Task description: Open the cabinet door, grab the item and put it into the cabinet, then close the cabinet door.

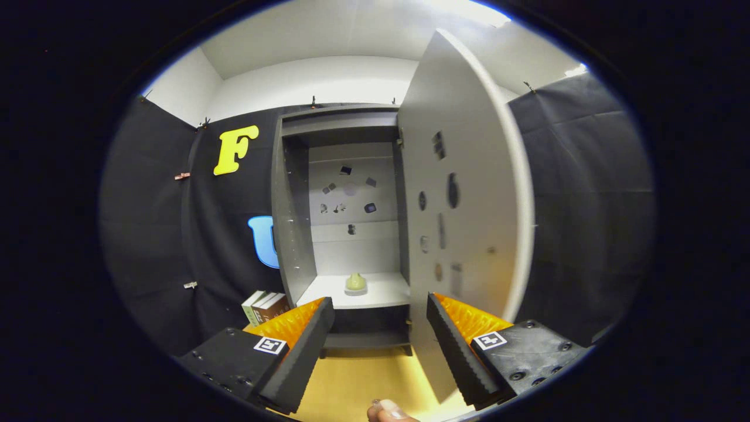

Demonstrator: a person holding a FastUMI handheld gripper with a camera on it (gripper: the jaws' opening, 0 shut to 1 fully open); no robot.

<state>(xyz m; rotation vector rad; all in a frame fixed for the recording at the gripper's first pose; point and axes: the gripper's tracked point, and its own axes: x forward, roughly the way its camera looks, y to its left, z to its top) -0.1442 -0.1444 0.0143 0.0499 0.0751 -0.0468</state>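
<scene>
**On the cabinet's lower shelf: item in, door left to shut**

On the pale shelf (387,293) inside the cabinet (293,223), near its front edge and about midway across, sits the item (355,283), a small yellowish-green piece on a light base, well beyond the fingers. The gripper (381,346) hangs in front of the opening with its jaws spread wide and nothing between them. Judging from this, the placing is done and closing is the step in hand.

The door (463,193) stands swung out on the right, its lower edge just beside the right finger. The next move likely calls for getting to the door's far side and pushing it round toward the cabinet's frame.

Small stickers dot the back panel and the door's inner face. Some books (265,306) stand at the cabinet's left foot on the yellow floor (357,381); a fingertip (385,412) shows below the jaws. Nothing seems to block the door's swing except the gripper itself.
</scene>
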